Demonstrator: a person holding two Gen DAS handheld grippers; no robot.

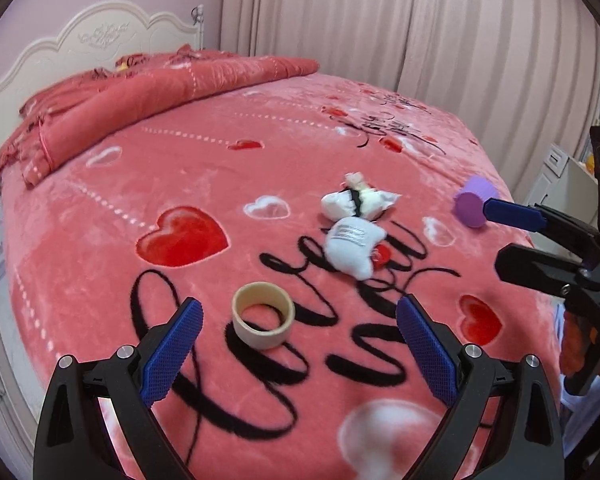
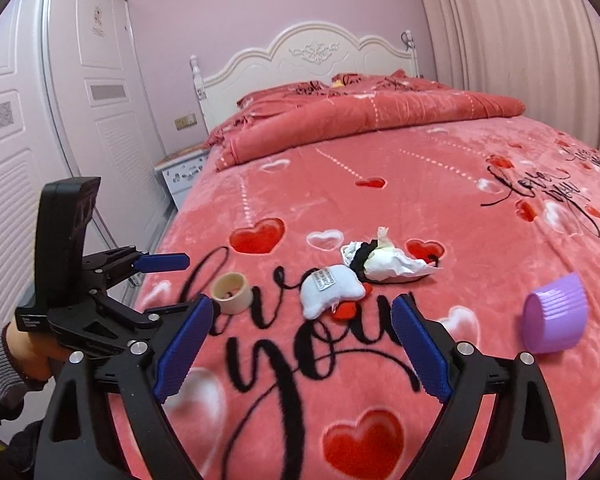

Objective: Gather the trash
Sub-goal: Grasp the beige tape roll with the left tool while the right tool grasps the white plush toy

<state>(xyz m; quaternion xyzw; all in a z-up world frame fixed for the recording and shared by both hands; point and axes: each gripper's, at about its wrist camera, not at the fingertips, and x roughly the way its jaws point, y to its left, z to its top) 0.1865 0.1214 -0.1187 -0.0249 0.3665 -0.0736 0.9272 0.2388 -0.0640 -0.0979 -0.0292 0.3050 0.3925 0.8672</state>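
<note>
Several bits of trash lie on the pink heart-print blanket (image 1: pixel 100 208). A beige tape core (image 1: pixel 263 316) (image 2: pixel 232 293) stands just ahead of my left gripper (image 1: pixel 299 303), which is open and empty. Beyond it are a small white pouch with a label (image 1: pixel 354 246) (image 2: pixel 332 290) and a crumpled white paper wad with a black band (image 1: pixel 358 200) (image 2: pixel 388 258). A purple cup (image 1: pixel 474 206) (image 2: pixel 554 314) lies on its side at the right. My right gripper (image 2: pixel 305 303) (image 1: pixel 494 236) is open and empty, facing the pouch, with the cup outside its right finger.
A folded red quilt (image 2: pixel 372 120) and a white headboard (image 2: pixel 316 52) close off the far end of the bed. White wardrobe doors (image 2: pixel 40 120) and a nightstand (image 2: pixel 182 176) stand along the bed's left side, and a curtain (image 1: pixel 420 32) hangs along the far side. A hand in a grey sleeve (image 2: pixel 4 360) holds the left gripper (image 2: pixel 168 286).
</note>
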